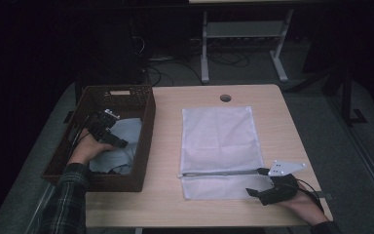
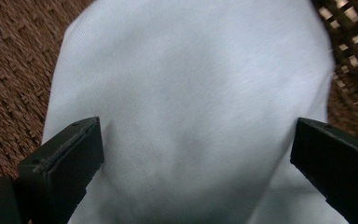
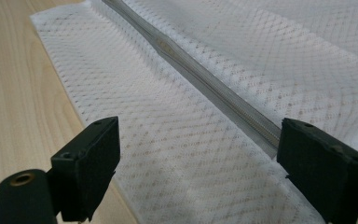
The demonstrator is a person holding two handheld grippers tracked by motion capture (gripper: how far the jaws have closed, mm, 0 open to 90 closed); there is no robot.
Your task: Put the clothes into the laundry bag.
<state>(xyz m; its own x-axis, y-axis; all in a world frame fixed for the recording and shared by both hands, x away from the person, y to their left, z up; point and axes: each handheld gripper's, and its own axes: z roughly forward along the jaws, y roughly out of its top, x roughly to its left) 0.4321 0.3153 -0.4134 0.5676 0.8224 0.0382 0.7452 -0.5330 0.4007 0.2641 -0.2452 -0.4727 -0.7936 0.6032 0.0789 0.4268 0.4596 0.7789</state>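
Observation:
A white mesh laundry bag (image 1: 221,148) lies flat on the wooden table (image 1: 168,146), with a zipper (image 1: 219,172) running across it near its front end. My right gripper (image 1: 257,181) is open at the bag's front right corner; in the right gripper view its jaws straddle the mesh (image 3: 177,140) and the zipper (image 3: 205,79). A brown woven basket (image 1: 143,105) at the table's left holds pale cloth (image 1: 126,134). My left gripper (image 1: 111,127) is inside the basket, open just above the white cloth (image 2: 191,102), jaws wide apart on either side of it.
A round cable hole (image 1: 225,98) sits at the table's far edge. Beyond the table stand a white desk frame (image 1: 243,44) and cables on the grey floor. The basket's woven wall (image 2: 349,42) is close to the left gripper.

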